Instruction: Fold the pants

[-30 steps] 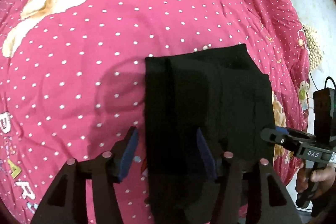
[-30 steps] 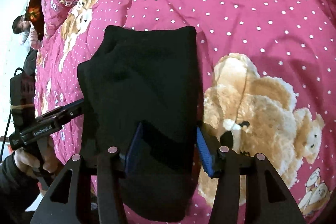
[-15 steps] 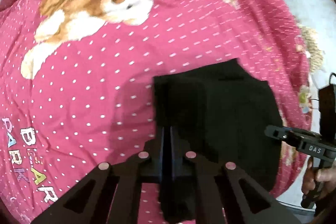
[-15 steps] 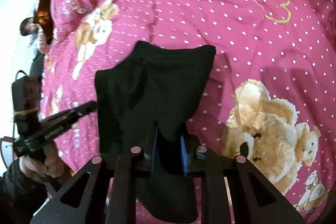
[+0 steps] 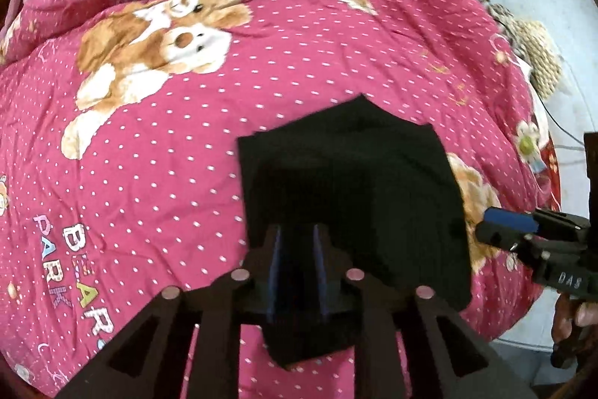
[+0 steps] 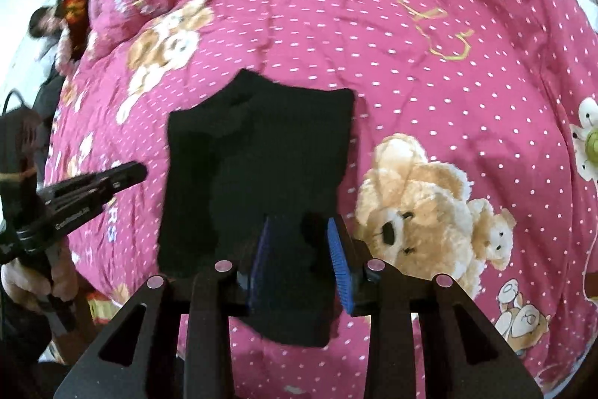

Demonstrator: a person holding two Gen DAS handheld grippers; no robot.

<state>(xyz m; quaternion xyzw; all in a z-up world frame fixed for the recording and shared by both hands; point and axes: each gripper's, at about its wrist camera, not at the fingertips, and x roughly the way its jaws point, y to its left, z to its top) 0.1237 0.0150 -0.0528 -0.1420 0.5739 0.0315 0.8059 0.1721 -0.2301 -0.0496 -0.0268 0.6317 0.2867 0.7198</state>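
Black folded pants (image 5: 347, 197) lie flat on quilt (image 5: 157, 144), long axis running away from camera.

Left black two-finger gripper (image 5: 296, 262) pointing steeply down, blue-padded jaws just reopened to a narrow gap. Right black two-finger gripper (image 6: 302, 258) likewise steeply down, jaws just widened, parted further. Bare hand (image 6: 35, 281) on left handle.
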